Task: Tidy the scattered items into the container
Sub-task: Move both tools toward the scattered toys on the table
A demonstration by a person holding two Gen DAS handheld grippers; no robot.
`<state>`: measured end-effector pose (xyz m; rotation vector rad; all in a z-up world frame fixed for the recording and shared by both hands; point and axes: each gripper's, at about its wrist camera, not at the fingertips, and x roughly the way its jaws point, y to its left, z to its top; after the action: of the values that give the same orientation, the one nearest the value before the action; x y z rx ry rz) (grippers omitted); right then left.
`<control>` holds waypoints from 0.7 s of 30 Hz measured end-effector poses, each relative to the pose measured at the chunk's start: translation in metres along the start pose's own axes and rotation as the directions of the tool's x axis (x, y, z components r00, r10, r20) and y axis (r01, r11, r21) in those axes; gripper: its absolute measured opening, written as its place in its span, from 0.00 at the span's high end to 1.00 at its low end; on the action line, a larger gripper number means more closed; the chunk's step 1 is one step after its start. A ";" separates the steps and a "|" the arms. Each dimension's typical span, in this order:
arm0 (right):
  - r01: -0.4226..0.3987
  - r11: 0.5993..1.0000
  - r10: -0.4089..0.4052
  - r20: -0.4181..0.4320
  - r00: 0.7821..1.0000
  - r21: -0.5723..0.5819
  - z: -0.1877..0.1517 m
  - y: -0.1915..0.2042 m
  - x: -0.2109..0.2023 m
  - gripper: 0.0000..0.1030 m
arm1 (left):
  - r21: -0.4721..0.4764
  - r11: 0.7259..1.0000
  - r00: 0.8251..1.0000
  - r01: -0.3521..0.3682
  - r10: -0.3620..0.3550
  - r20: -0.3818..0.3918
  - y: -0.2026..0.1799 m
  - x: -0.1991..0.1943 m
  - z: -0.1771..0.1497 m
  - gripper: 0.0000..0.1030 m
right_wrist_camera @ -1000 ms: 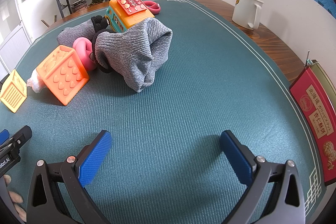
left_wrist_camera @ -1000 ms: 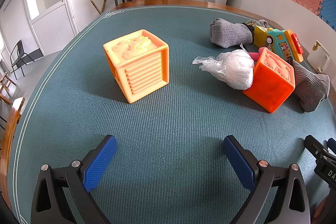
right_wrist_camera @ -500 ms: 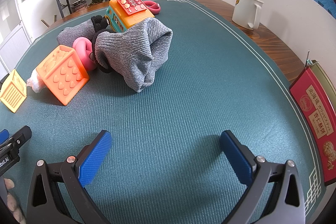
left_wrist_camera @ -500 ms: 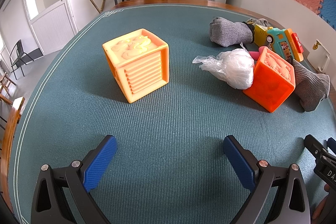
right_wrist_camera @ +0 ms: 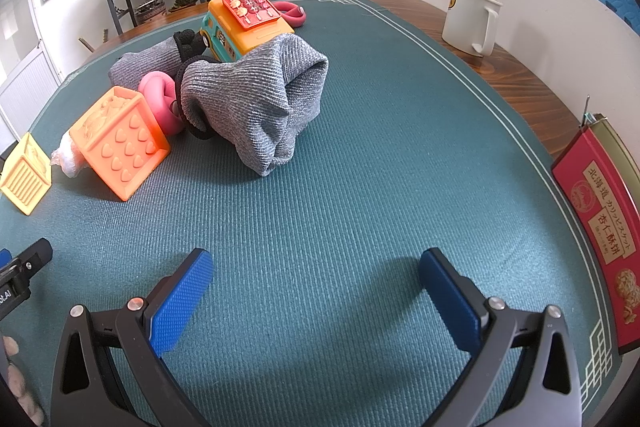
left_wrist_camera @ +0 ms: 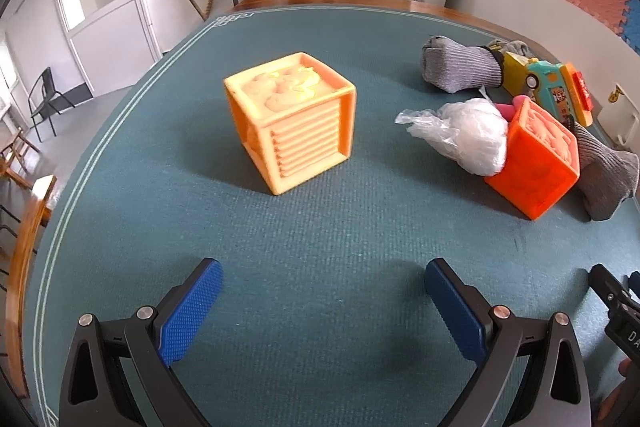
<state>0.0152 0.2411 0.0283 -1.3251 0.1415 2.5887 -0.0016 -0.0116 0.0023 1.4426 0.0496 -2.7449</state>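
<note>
Left gripper (left_wrist_camera: 324,301): jaws spread wide, nothing between the blue pads, hovering low over the green table mat (left_wrist_camera: 320,227). Right gripper (right_wrist_camera: 316,289): likewise released, jaws apart, empty, over bare mat.

Left wrist view:
- Yellow-orange cube (left_wrist_camera: 292,121) at 12 o'clock from the gripper, standing alone on the mat, ribbed face toward the camera, embossed face up. Apart from both fingers.
- At 2 o'clock, a cluster: clear plastic bag (left_wrist_camera: 464,135) touching the orange cube (left_wrist_camera: 536,163), which sits tilted. Grey sock (left_wrist_camera: 608,175) just behind the orange cube, at the right edge.
- Second grey sock (left_wrist_camera: 460,69) farther off at 1 o'clock, butting against the toy bus (left_wrist_camera: 548,87).
- Part of the other gripper's body shows at 4 o'clock, frame edge.

Right wrist view:
- Grey sock (right_wrist_camera: 260,103) at 11 o'clock, bunched, open end up, leaning on the toy bus (right_wrist_camera: 244,23).
- Pink ring (right_wrist_camera: 160,99) wedged between that sock and the orange cube (right_wrist_camera: 120,143), at 10 o'clock.
- Yellow-orange cube (right_wrist_camera: 24,175) at 9 o'clock, near frame edge.
- White mug (right_wrist_camera: 472,19) at 1 o'clock on the bare wood beyond the mat.
- Red tin (right_wrist_camera: 600,223) at 3 o'clock, on the table's edge, only partly in frame; whether it is open, cannot tell.

All scattered items lie on the mat, well apart from the red tin.
</note>
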 end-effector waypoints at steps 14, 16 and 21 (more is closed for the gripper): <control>-0.007 1.000 0.007 0.001 1.000 0.001 -0.001 -0.002 0.000 0.00 | 0.052 0.996 0.994 -0.077 0.072 0.086 0.006 -0.018 0.009 0.01; -0.010 1.000 0.010 0.001 1.000 0.000 -0.001 -0.002 -0.001 0.00 | 0.054 0.996 0.993 -0.074 0.069 0.092 0.007 -0.019 0.010 0.01; -0.026 0.999 0.026 -0.006 1.000 -0.024 -0.001 -0.003 -0.001 0.00 | 0.055 0.995 0.993 -0.081 0.076 0.089 0.014 -0.017 0.010 0.01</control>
<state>0.0173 0.2436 0.0288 -1.3475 0.1300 2.6165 0.0007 -0.0259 0.0222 1.3063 -0.0895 -2.7629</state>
